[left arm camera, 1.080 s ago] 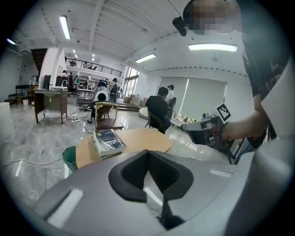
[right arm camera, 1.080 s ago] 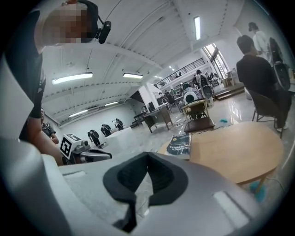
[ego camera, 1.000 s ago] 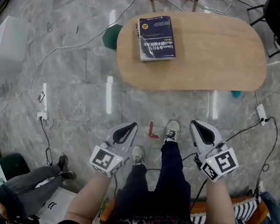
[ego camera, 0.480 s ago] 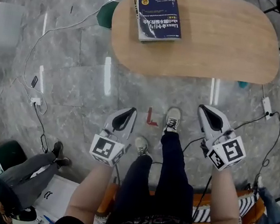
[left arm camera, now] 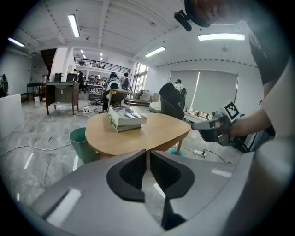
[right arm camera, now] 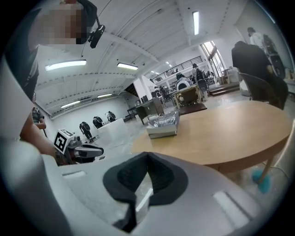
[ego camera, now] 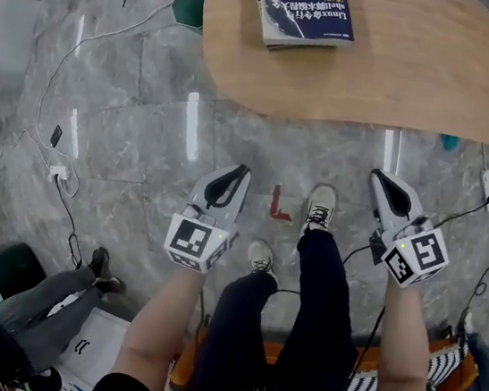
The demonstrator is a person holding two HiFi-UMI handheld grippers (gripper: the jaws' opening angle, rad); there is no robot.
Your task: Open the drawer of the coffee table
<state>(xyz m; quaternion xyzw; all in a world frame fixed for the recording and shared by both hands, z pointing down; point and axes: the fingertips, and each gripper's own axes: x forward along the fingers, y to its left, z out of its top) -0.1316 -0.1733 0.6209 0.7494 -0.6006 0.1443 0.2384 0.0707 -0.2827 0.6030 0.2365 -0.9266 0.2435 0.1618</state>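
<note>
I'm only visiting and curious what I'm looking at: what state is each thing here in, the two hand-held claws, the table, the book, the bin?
Left gripper: empty, jaws a slit apart, just been opening.
Right gripper: shut, empty.
Coffee table: standing; no drawer shows in any view.
Book: closed, lying flat on the table.
Green bin: upright on the floor beside the table.

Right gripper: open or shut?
Shut: the right gripper has its fingers meeting at the tips in its own view, nothing between them.
</note>
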